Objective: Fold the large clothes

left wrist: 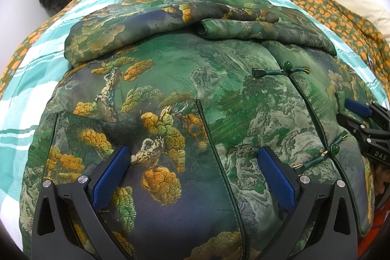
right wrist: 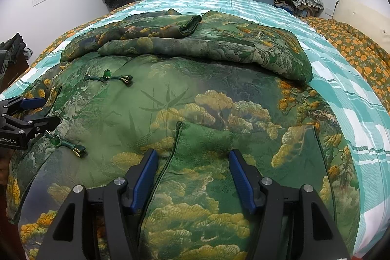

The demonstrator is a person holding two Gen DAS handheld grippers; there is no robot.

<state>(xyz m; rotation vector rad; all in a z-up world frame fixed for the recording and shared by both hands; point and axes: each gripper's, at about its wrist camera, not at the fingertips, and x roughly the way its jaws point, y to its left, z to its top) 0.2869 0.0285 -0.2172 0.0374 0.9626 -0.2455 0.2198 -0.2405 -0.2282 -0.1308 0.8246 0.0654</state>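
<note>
Padded green jacket spread on the bed, both grippers poised over its near hem

Nearest, the left gripper (left wrist: 193, 177) and right gripper (right wrist: 192, 177) hold their blue ribbed fingers (left wrist: 111, 177) apart, clamping nothing, above the quilted satin jacket (left wrist: 195, 89) printed with pines and mountains. Beyond them, knotted frog fastenings with glass beads (right wrist: 107, 76), then sleeves folded across the chest; farthest, teal checked bedsheet (right wrist: 353, 99).

Both tools, left tool (left wrist: 193, 177) and right tool (right wrist: 192, 178), angle downward, apparently with fingers spread apart.

Black tool (left wrist: 192, 174) frames, blue ribbed pads, silver screws
</note>
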